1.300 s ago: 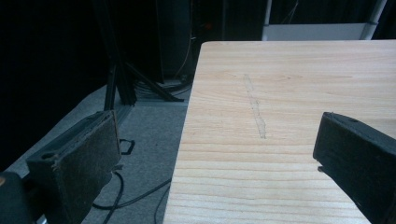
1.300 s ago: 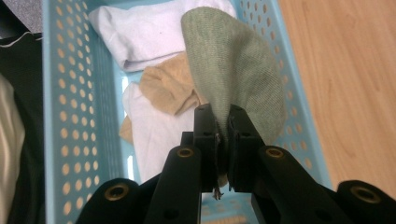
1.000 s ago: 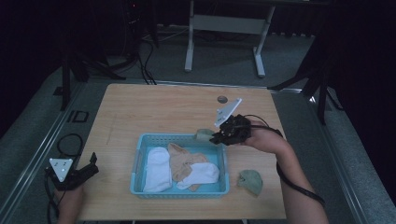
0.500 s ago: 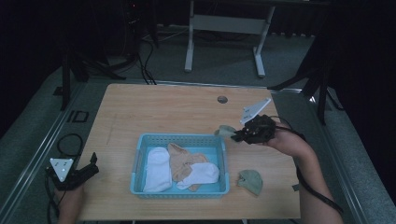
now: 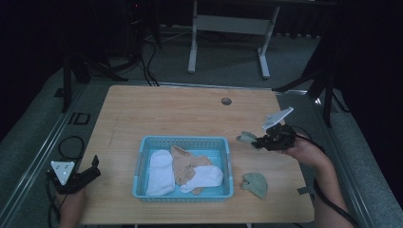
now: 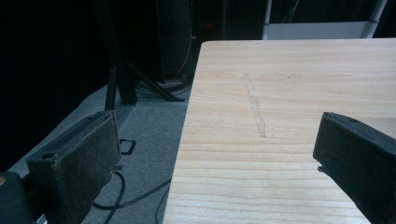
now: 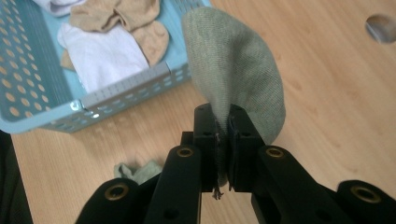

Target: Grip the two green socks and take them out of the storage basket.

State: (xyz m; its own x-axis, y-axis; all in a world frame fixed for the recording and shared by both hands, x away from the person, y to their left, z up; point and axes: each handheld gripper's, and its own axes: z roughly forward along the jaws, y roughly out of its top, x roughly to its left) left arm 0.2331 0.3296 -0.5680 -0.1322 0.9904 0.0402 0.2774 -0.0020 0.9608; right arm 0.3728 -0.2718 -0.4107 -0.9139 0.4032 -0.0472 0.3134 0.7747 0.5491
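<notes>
High view first: the wooden table carries a blue basket near its front edge, with two white socks and a tan sock lying inside. A crumpled green sock lies on the wood just beside the basket's right front corner. The right gripper hangs above the bare table to the right of the basket, near its far right corner, and carries a second green sock clear of the surface.

The work in hand looks like pulling the green pair out of the basket and setting it on the table. To do this step well, I judge the carried sock should come down close beside its mate, low enough that the cloth rests on the wood before the jaws part, so it does not flop back over the basket rim.

Right gripper view confirms the hold: the jaws are clenched tight on a thin fold of the sock, with the rest of it bulging out past the tips, the basket and the other green sock beyond.

Left gripper rests at the table's front left corner; in the left gripper view its jaws stand wide apart over the table edge, grasping nothing.
</notes>
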